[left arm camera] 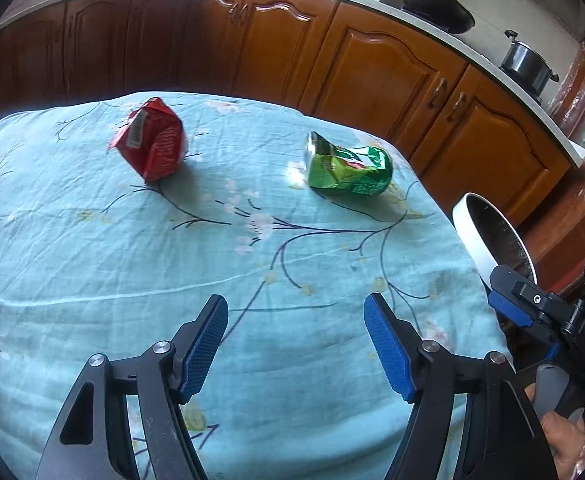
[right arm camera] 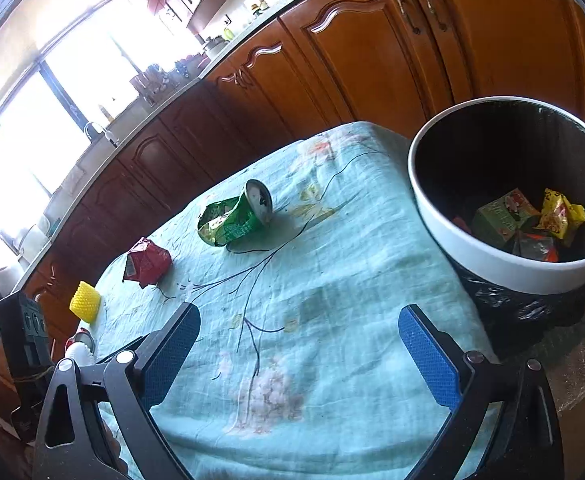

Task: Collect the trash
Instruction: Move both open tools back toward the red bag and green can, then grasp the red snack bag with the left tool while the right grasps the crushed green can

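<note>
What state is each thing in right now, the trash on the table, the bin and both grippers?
green can: crushed, lying on its side on the cloth.
red carton: crumpled, on the cloth, untouched.
yellow piece: at the table's edge.
trash bin: open, lined with a black bag, some wrappers inside.
left gripper: jaws open, holding nothing.
right gripper: jaws open, holding nothing.

Wooden cabinets [left arm camera: 376, 68], floral tablecloth [left arm camera: 132, 264]

Trash lay on the clothed bench [left arm camera: 92, 240]
The left claw [left arm camera: 296, 344] hung wide apart above the cloth; a red carton [left arm camera: 150, 145] and crushed green can [left arm camera: 348, 168] sat well apart
</note>
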Tool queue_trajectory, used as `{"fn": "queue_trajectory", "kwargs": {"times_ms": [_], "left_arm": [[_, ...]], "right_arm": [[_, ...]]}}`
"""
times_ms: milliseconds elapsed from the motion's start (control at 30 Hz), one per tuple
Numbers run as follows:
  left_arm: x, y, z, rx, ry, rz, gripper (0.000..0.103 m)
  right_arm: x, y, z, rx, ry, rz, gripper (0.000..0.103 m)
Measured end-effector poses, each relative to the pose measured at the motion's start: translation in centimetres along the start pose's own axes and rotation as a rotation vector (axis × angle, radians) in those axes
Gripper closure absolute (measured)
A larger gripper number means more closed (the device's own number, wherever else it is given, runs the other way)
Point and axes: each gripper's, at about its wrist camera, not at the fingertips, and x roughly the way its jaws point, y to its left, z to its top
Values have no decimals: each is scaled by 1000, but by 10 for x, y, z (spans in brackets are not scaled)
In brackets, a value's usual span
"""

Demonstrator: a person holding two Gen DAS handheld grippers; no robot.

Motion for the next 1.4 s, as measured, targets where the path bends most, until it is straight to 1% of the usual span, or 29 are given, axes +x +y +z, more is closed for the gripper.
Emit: {"fn": "queue_trajectory", "kwargs": {"times_ms": [200, 600, 800, 1033, 1100, 1267, 1300, 1367, 1400], "left_arm": [[-7, 24, 5, -50, -10, 25, 33], [8, 50, 26, -91, -17, 83, 31], [20, 61, 51, -85, -33, 123, 28], [31, 72, 89, -95, -92, 178, 24], [38, 73, 99, -88, -89, 192, 23], [61, 71, 109, -73, -70, 212, 23], [65, 72, 111, -74, -63, 214, 23], [72, 73, 114, -74, -57, 219, 25], [74, 73, 114, -70, -56, 221, 25]], "right_arm": [[18, 20, 1, -36, 27, 11, 3], [47, 41, 17, -75, 56, 15, 3], [64, 44, 32, -76, 66, 9, 3], [84, 50, 60, -79, 40, 1, 3], [91, 52, 68, -84, 34, -7, 3], [111, 56, 81, -109, 39, -44, 4], [115, 57, 82, -113, 40, -54, 7], [124, 55, 84, -116, 52, -71, 19], [128, 55, 83, -115, 64, -75, 30]]}}
